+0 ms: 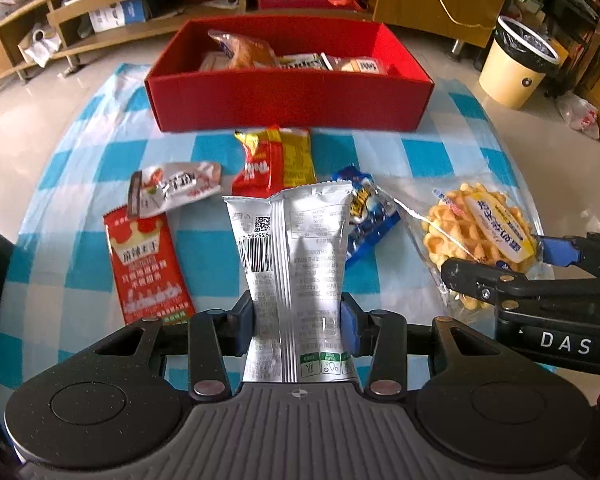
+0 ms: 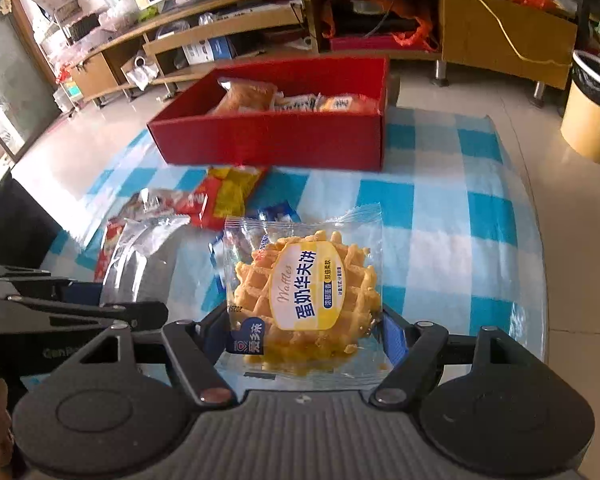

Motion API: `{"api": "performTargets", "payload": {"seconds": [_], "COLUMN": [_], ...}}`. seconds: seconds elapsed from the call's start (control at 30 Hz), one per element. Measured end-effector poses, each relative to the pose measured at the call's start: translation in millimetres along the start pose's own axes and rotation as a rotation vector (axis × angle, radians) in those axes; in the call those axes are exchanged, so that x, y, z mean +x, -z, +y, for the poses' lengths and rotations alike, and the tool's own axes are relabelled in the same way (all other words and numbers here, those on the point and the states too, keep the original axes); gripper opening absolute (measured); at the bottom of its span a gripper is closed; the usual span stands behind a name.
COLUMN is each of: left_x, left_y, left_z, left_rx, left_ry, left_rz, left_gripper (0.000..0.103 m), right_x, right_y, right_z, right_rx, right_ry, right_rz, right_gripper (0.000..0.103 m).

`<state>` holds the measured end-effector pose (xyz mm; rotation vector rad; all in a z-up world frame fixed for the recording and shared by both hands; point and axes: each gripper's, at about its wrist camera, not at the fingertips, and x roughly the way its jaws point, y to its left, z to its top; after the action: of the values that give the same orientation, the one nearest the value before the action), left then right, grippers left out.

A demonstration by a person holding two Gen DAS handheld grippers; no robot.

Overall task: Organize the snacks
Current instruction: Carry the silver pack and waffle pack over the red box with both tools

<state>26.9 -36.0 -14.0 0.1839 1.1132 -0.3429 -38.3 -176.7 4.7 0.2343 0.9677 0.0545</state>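
The red box (image 1: 290,100) sits at the far edge of the checked cloth (image 1: 80,216), straight ahead of both grippers, its long side running left to right. The left gripper (image 1: 298,320) is clamped on a silver packet (image 1: 294,248) that stands lengthwise toward the box. The right gripper (image 2: 304,332) pinches a waffle packet (image 2: 306,288), about equally far from the box.

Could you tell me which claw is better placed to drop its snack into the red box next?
Probably left: the left claw, holding the silver packet, faces the box squarely; the right claw, holding the waffle, sits off toward one end.
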Motion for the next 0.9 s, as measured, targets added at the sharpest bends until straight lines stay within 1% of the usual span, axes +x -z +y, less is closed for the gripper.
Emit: {"api": "performTargets", "payload": {"seconds": [0.17,0.47,0.73,0.9], "left_x": [-4.5,-5.4,-2.0,1.5], "left_y": [-10.0,-33.1,-62.2,-79.7], "left_z": [-0.2,0.6,-2.0,-0.4], "left_rx": [0.009,0.012,0.015,0.009], "left_ry": [-0.039,-0.072,-0.088,-0.094], "left_rz": [-0.044,-0.084,-0.123,-0.141], "left_gripper": [0.051,0.051,0.051,0.051], "right_x": [-2.6,-2.7,2.8,10.7], "right_y": [-12.2,-34.2,-62.1,-78.5], "right_z": [3.3,3.8,-1.4,-7.0], "right_rx": [-0.013,-0.017,0.007,0.024], "right_ry": [-0.004,-0.008,-0.015,-0.012], "right_rz": [-0.042,-0.090,-0.134,-0.147], "right_gripper": [0.071,0.071,0.071,0.071]}}
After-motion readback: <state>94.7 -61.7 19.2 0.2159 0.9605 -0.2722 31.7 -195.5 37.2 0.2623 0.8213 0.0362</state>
